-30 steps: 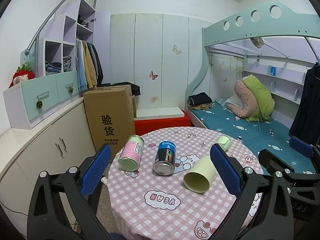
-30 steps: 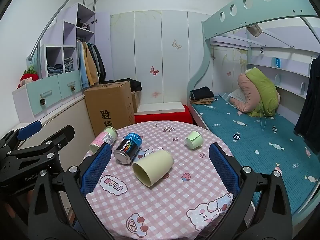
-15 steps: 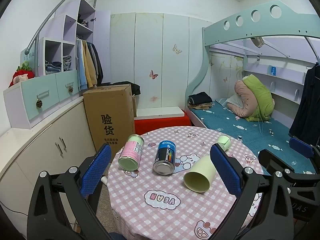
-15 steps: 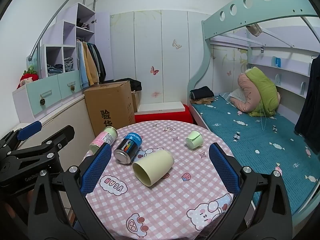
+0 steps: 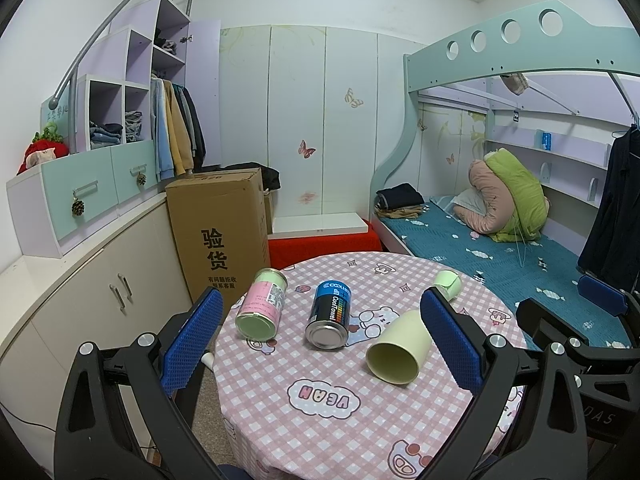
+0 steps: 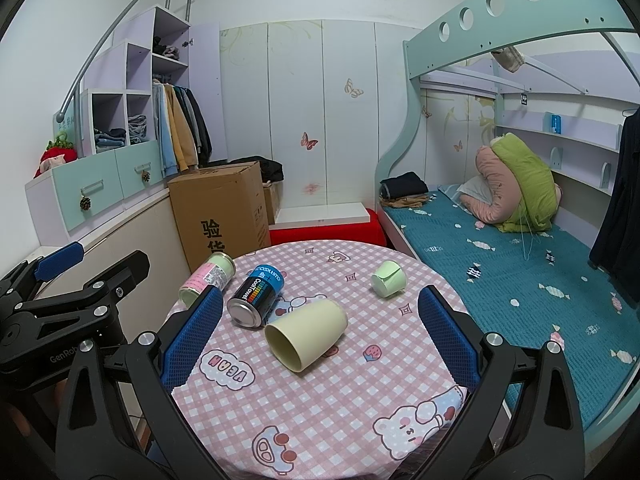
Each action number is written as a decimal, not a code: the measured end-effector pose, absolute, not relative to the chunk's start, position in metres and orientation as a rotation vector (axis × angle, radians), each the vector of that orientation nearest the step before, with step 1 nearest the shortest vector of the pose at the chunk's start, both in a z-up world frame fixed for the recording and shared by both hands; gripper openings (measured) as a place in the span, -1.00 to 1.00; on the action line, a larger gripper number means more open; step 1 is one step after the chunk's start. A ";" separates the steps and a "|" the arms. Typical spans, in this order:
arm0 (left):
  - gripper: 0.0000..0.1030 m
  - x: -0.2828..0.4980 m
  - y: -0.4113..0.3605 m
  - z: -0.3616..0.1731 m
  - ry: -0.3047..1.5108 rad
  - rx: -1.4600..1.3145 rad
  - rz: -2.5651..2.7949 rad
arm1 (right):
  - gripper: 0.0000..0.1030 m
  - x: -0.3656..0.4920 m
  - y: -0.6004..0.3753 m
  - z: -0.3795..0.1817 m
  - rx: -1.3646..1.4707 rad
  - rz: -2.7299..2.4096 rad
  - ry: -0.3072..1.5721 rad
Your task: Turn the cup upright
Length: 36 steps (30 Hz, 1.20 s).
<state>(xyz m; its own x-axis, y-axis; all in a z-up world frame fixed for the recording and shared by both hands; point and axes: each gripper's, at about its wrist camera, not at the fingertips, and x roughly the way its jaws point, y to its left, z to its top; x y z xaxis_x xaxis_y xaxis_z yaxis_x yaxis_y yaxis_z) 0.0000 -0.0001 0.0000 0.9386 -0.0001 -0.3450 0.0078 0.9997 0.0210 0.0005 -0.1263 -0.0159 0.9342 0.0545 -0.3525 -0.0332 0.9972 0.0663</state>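
While both grippers hang above the near edge of the round table (image 6: 320, 420), nothing is held: the left gripper (image 5: 320, 344) has its jaws spread wide, blue pads far apart, and the right gripper (image 6: 320, 340) stands just as wide, with the cup between its pads in the view but untouched.

The cup (image 6: 306, 334), pale yellow, lies on its side near the middle of the pink checked tablecloth (image 5: 320, 432), its open mouth turned toward the cameras and its inside bare. Just beside it to the left lies a blue can (image 6: 256, 296), also on its side, its metal end facing forward; whether the two touch cannot be told. Farther left, at the table's edge, a pink tin (image 5: 262, 304) with a pale green lid lies tipped over too. A small green paper cup (image 6: 388, 278) rests on its side toward the far right of the table, well apart from the others, its base facing the right wrist camera.

Behind the table stands a closed cardboard box (image 5: 218, 236) with printed characters. The open shelves (image 5: 116, 120) at left hold folded clothes, and the bunk bed (image 6: 500, 240) at right carries rolled bedding.
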 end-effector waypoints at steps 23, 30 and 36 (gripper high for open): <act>0.85 0.000 0.000 0.000 0.353 0.022 -0.005 | 0.91 0.001 -0.127 -0.018 0.061 0.045 0.362; 0.85 0.000 0.000 0.000 0.354 0.022 -0.005 | 0.91 0.001 -0.128 -0.018 0.063 0.046 0.363; 0.85 0.000 0.000 0.000 0.354 0.022 -0.005 | 0.91 0.003 -0.128 -0.018 0.063 0.046 0.363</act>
<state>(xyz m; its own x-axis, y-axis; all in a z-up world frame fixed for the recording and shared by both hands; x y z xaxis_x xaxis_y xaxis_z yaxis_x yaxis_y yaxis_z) -0.0002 0.0000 0.0002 0.9379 -0.0009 -0.3469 0.0086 0.9998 0.0206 0.0030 -0.1279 -0.0178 0.9337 0.0567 -0.3535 -0.0342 0.9970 0.0697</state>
